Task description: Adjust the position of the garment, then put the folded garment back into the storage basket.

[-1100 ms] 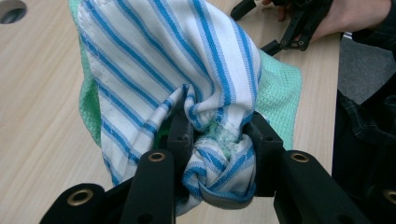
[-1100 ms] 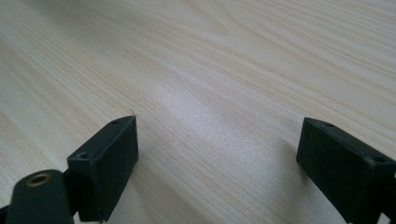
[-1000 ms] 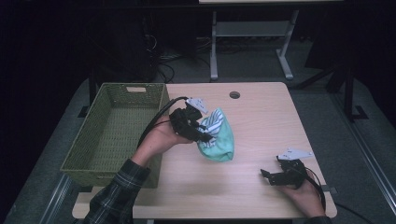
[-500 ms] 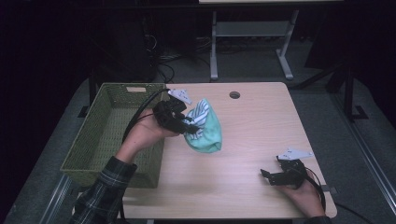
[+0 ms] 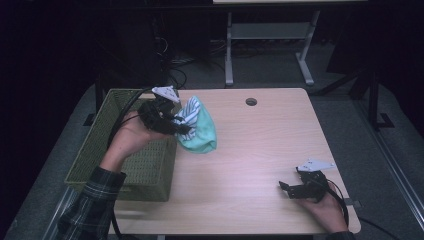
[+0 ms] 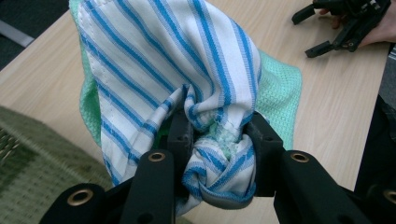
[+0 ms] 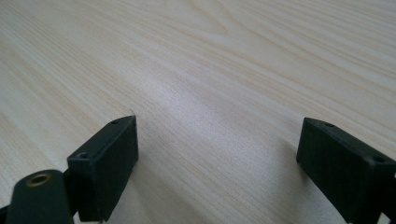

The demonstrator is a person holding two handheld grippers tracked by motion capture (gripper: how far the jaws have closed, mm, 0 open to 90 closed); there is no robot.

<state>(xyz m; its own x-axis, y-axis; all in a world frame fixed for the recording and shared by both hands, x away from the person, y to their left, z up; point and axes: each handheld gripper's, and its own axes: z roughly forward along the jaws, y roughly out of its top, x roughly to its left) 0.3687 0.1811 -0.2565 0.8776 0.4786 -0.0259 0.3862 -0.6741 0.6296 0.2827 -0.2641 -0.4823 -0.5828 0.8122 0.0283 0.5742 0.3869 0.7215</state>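
1. Cloths first: the left gripper (image 5: 172, 122) has its jaws clamped on a bunched striped cloth (image 6: 187, 70) together with a green cloth (image 5: 202, 135), lifted off the counter (image 5: 260, 150) at about 10 o'clock.
2. Basket (image 5: 125, 170) sits at 9 o'clock, just beside the hanging bundle; nothing lies in it, so dropping the cloths in is likely what remains.
3. Right gripper (image 5: 295, 189) rests at 4 o'clock, jaws wide with nothing between them.

A light wooden table (image 5: 260, 150) with a round cable hole (image 5: 251, 101) near its far edge stands on grey carpet (image 5: 350, 115). Beyond it, a white metal frame (image 5: 270, 45) stands amid tangled cables (image 5: 185, 70). The surrounding room lies dark.
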